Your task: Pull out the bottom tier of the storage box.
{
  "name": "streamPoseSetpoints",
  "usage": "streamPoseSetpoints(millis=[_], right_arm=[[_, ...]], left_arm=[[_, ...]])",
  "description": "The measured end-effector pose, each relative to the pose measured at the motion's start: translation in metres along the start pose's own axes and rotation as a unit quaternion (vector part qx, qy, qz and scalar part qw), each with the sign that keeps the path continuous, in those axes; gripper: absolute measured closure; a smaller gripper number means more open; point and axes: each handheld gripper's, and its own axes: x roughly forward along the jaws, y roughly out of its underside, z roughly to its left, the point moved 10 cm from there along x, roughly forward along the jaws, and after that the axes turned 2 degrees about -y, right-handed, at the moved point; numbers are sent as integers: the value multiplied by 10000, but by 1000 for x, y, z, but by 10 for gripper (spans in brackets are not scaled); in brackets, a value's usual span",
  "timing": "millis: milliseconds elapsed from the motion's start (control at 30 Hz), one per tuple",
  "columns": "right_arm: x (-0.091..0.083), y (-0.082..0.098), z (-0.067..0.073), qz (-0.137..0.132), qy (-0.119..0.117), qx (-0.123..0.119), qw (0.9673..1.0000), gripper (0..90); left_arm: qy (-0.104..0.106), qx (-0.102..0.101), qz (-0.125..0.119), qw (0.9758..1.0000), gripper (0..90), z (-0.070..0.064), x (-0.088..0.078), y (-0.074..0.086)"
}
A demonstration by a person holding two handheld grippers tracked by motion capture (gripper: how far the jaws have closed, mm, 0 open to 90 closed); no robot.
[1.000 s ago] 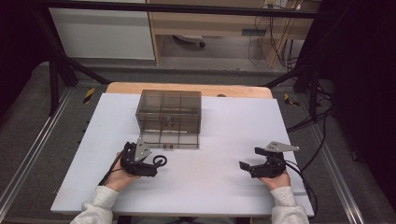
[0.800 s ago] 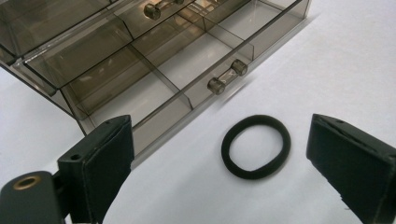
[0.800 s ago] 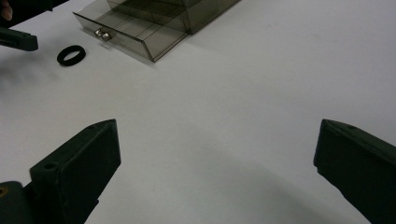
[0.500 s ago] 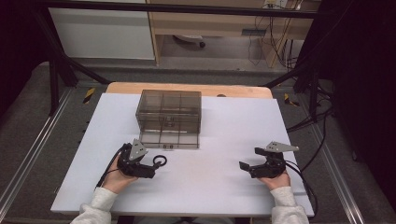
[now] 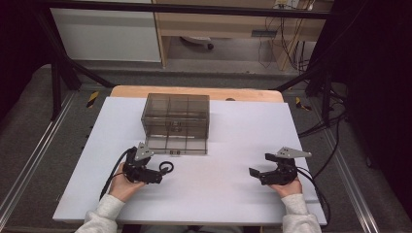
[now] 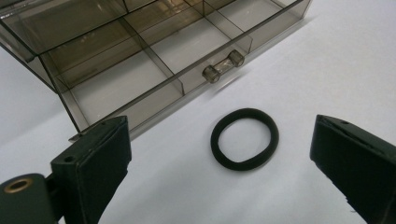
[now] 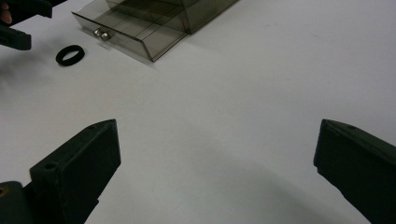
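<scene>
a person sits at the near edge of a white table (image 5: 233, 194), holding a two-jaw gripper in each hand, seen from above. toward the near left corner of the table, the left gripper (image 5: 158, 175) lies low over the surface with a grey three-cornered plate on top and a black cable looping back toward the sleeve. its jaws stand wide apart and grip nothing. in the left gripper view, a black hair tie (image 6: 244, 138) lies flat on the table between and just beyond the two jaws, touching neither; it is a closed soft ring, slightly oval. from above, the same hair tie (image 5: 166, 167) sits right at the tip of the left gripper, just in front of the drawer. behind it, left of the table's middle and reaching toward the far edge, stands a smoky see-through organiser box (image 5: 176, 114). its bottom drawer (image 5: 176, 144) is pulled out toward the person, and its divided compartments look bare. in the left gripper view, the drawer's front wall carries a small clear handle (image 6: 223, 67), and the hair tie lies near that handle, outside the drawer, on the bare table. toward the near right corner, well apart from the box and the hair tie, the right gripper (image 5: 257, 174) rests low over the table, pointing left. its jaws also stand wide apart with nothing between them but white surface, as the right gripper view confirms.
</scene>
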Motion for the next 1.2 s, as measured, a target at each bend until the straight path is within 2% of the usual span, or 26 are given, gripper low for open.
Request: streamPoseSetpoints(millis=[100,400,733,1200], right_arm=[[0,0,0,14,-1,4,10000,12],[1,1,0,28,8,7,10000,12],[0,1,0,22,12,4,10000,12],[0,0,-1,18,17,3,10000,12]], left_arm=[[-9,-46,18,10000,53,1,1,1],[-39,5,136,9999,57,0,6,4],[-102,-163,132,9997,82,3,9,5],[-9,-393,178,9991,226,4,14,6]])
